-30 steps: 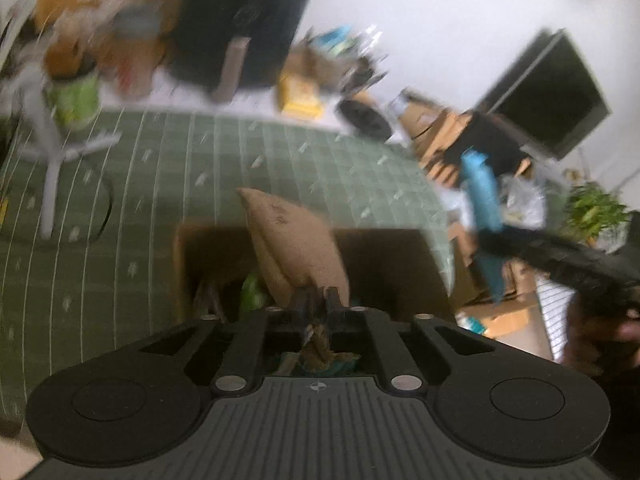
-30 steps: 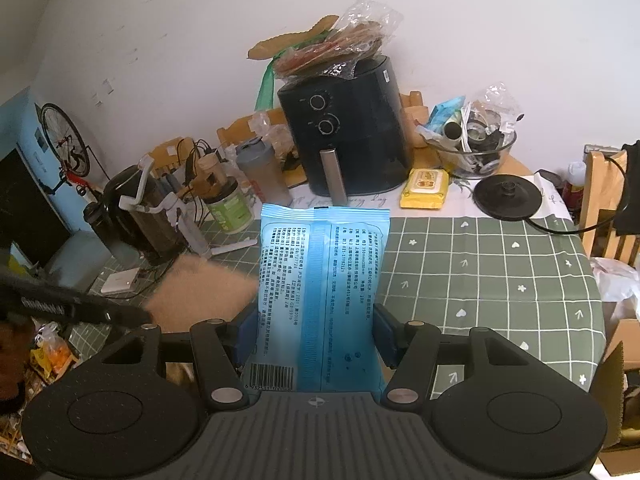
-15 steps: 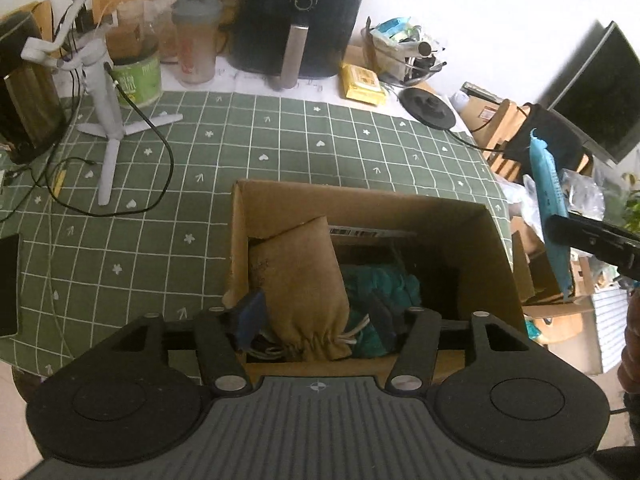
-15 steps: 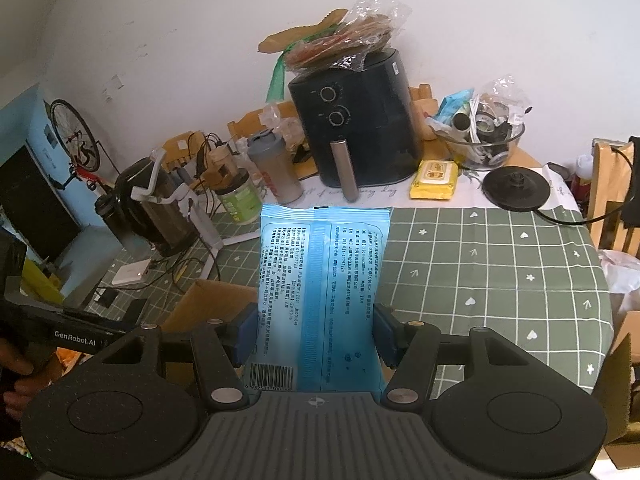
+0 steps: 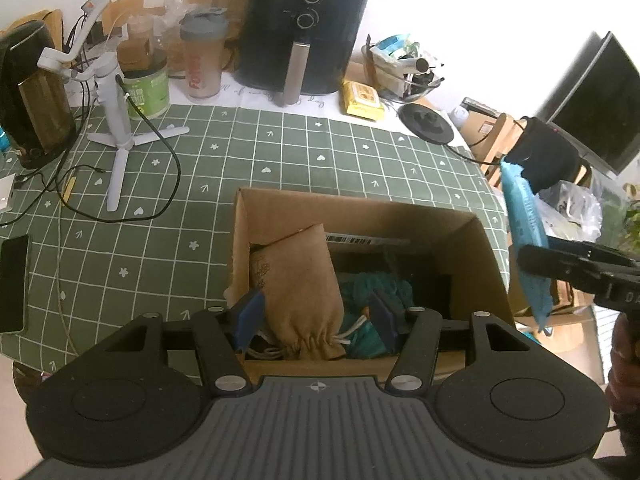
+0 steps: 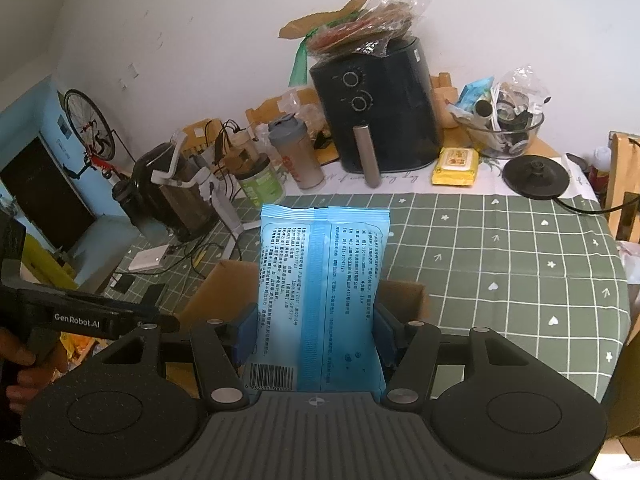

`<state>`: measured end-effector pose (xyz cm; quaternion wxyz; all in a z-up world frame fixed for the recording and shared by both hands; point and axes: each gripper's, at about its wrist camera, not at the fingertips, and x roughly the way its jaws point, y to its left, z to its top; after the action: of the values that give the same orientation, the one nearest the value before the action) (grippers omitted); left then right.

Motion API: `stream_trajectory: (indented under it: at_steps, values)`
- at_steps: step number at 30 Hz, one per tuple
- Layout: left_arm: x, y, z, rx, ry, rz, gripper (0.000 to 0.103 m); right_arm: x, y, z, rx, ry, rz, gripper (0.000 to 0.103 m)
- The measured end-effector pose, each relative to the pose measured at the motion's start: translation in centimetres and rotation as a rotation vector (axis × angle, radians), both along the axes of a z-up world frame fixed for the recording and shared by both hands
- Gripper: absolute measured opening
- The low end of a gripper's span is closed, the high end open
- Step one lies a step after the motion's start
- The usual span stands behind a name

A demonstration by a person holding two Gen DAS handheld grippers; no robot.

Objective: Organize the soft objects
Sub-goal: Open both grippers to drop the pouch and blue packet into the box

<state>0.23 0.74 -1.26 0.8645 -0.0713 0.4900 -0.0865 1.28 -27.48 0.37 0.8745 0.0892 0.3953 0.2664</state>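
An open cardboard box (image 5: 360, 212) stands on the green checked tablecloth. Inside it a tan drawstring pouch (image 5: 298, 284) leans against the left wall, beside teal fabric (image 5: 380, 286). My left gripper (image 5: 316, 318) is open just above the box's near edge, its fingers either side of the pouch without touching it. My right gripper (image 6: 314, 334) is shut on a blue wipes pack (image 6: 320, 292), held upright above the box (image 6: 208, 296). The pack also shows at the right of the left wrist view (image 5: 524, 236).
A black air fryer (image 5: 304, 28), shaker bottle (image 5: 202, 56), green jar (image 5: 146, 84), yellow pack (image 5: 362, 98) and glass bowl (image 5: 400, 68) line the table's back. A white tripod (image 5: 118, 120) with cables and a black kettle (image 5: 32, 92) stand left. A phone (image 5: 14, 284) lies at the left edge.
My left gripper opened and let go of the tan pouch, which now rests in the box, then drew back a little. My right gripper moved over the box with the blue pack.
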Motion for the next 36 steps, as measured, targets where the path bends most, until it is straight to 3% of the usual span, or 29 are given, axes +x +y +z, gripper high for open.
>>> stream_trajectory:
  at_steps: [9,21,30,36]
  values:
    - [-0.7,1.8,0.0,-0.017,0.015,0.014,0.057,-0.1,2.4,-0.1,-0.027,0.026,-0.01,0.062]
    - [-2.2,4.6,-0.2,-0.05,0.02,0.02,0.057,0.4,6.1,0.7,-0.061,-0.003,0.008,0.064]
    - [-3.0,5.5,-0.3,-0.066,0.011,0.015,0.057,0.0,8.3,-1.8,-0.124,0.079,0.018,0.096]
    - [-2.9,5.5,-0.2,-0.059,0.002,0.021,0.057,-1.0,8.3,-1.6,-0.144,0.072,-0.001,0.103]
